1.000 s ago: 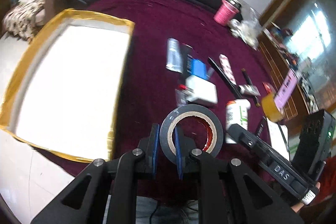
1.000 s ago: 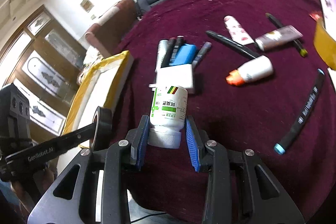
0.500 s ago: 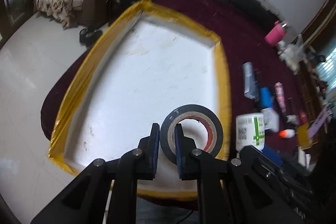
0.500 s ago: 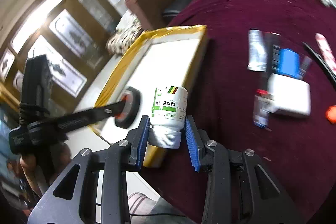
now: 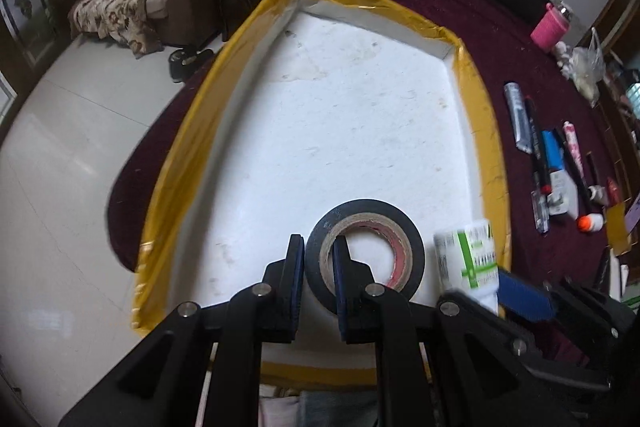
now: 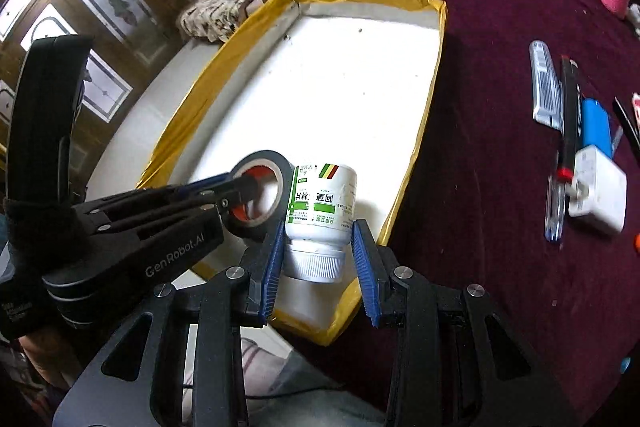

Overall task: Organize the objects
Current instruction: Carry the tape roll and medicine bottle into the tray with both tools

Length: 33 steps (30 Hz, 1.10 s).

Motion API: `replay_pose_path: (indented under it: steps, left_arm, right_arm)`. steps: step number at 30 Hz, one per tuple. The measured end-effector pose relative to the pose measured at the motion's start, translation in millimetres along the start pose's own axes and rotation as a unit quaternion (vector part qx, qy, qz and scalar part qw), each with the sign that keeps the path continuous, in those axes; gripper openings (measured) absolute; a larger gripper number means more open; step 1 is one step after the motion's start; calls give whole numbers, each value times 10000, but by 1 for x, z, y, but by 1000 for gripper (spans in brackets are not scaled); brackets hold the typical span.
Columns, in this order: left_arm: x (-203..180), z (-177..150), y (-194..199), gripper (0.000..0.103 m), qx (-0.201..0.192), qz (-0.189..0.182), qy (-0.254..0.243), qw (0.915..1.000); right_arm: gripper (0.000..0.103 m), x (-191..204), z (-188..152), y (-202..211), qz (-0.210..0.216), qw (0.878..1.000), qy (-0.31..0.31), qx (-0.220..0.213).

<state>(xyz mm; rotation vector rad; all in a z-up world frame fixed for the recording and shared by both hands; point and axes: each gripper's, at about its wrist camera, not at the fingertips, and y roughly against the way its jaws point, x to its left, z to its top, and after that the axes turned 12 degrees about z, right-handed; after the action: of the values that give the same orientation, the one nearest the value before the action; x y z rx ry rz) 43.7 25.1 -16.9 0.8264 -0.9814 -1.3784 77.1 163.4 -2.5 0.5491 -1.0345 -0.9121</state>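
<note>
We see daylight from tall glazed wooden doors (image 6: pixel 92 39); white foam tray floor with yellow taped rim (image 5: pixel 490 155) glares; fisheye edges bend, vignette; slight motion blur.

Readable text on gripper and bottle

"GenRobot.AI" stands on the left gripper (image 6: pixel 234 197) body at eight o'clock; the white bottle (image 6: pixel 322 205) label carries inverted Chinese characters, unreadable.

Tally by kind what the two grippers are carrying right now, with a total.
Tape rolls: 1, the black tape roll, with its band pinched in the left gripper.
Bottles: 1, the white bottle with a green label, in the right gripper.
Total: 2 carried things, both above the yellow-edged tray.
</note>
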Motion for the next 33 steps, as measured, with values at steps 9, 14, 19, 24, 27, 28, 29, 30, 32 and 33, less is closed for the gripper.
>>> replay_pose_path:
  steps: [9, 14, 19, 24, 27, 28, 29, 30, 32, 33]
  left_arm:
    - [20, 6, 1, 12, -55, 87, 79, 9999]
    - [20, 15, -3, 12, -63, 191, 132, 9997]
    - [16, 15, -3, 12, -122, 304, 167, 9993]
    - [22, 11, 0, 12, -121, 277, 249, 9992]
    - [24, 10, 0, 13, -120, 227, 218, 9994]
    - [25, 10, 0, 13, -124, 216, 239, 9994]
    - [25, 11, 0, 13, -134, 189, 243, 9994]
    - [26, 12, -1, 13, -121, 152, 233, 9995]
    - [23, 14, -3, 13, -71, 78, 154, 9998]
    - [22, 14, -3, 15, -80, 56, 116, 9999]
  right_arm:
    - [34, 9, 1, -14, 57, 9999, -31, 111]
    - [34, 6, 18, -21, -141, 9999, -14, -11]
    - [34, 3, 22, -23, -104, 9999, 48, -50]
    - [34, 0, 15, -3, 22, 9997, 22, -252]
    - [34, 1, 15, -5, -36, 9996, 57, -285]
    - [34, 2, 16, -7, 0, 9996, 57, -259]
    - [34, 3, 17, -9, -11, 9997, 58, -246]
    - [34, 4, 19, -11, -80, 9996, 105, -244]
    - [34, 2, 27, -19, -114, 9998, 104, -159]
    - [34, 1, 30, -24, -69, 9999, 110, -21]
